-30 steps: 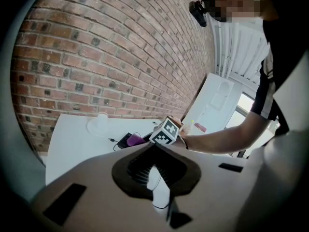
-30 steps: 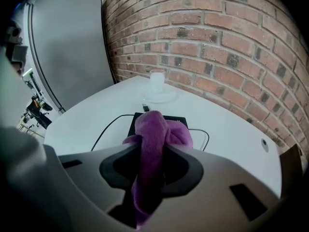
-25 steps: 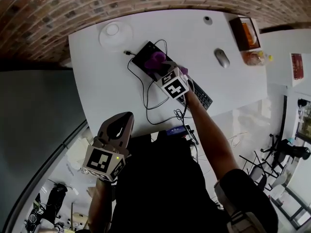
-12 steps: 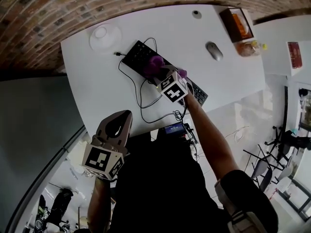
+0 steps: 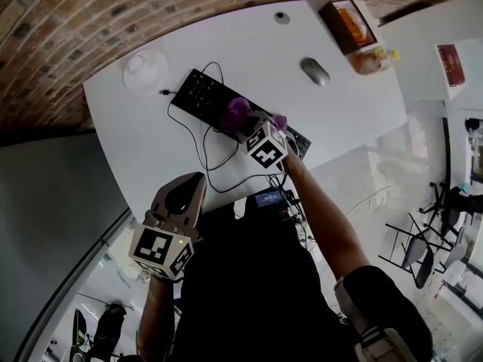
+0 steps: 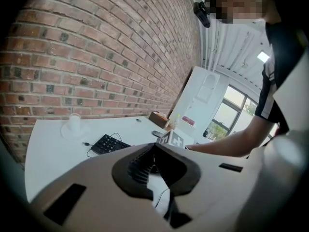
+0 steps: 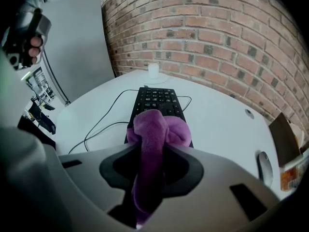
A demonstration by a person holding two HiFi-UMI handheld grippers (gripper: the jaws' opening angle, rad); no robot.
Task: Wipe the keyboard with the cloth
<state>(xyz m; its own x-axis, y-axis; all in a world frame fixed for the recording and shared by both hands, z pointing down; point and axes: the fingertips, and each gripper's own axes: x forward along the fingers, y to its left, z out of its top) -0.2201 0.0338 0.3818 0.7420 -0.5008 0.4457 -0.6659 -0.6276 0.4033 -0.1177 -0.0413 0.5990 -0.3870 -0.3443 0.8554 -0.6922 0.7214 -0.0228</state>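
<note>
The purple cloth (image 7: pixel 154 129) is resting bunched on the black keyboard (image 5: pixel 198 95), pinched between the fingers of the right gripper (image 5: pixel 256 123). Compared with 1 second ago, cloth and gripper are sitting farther along the keys toward the end nearest the mouse (image 5: pixel 315 71), leaving more of the far rows uncovered. The left gripper (image 5: pixel 189 183) is hanging low beside the person's body as before, its fingers closed together on nothing.

The right gripper view is showing a strip of cloth running down between the fingers and the wad lying on the keyboard's near end, a detail the head view is half hiding behind the marker cube. The left gripper view is taking in a bright window (image 6: pixel 231 112) that the other views are not showing.

The keyboard's cable (image 5: pixel 198 145) is looping across the white bench (image 5: pixel 136 127). A white cup (image 5: pixel 143 68) is standing past the keyboard's far end and a brown box (image 5: pixel 347 25) near a far corner. A brick wall (image 5: pixel 75 36) is backing the bench.
</note>
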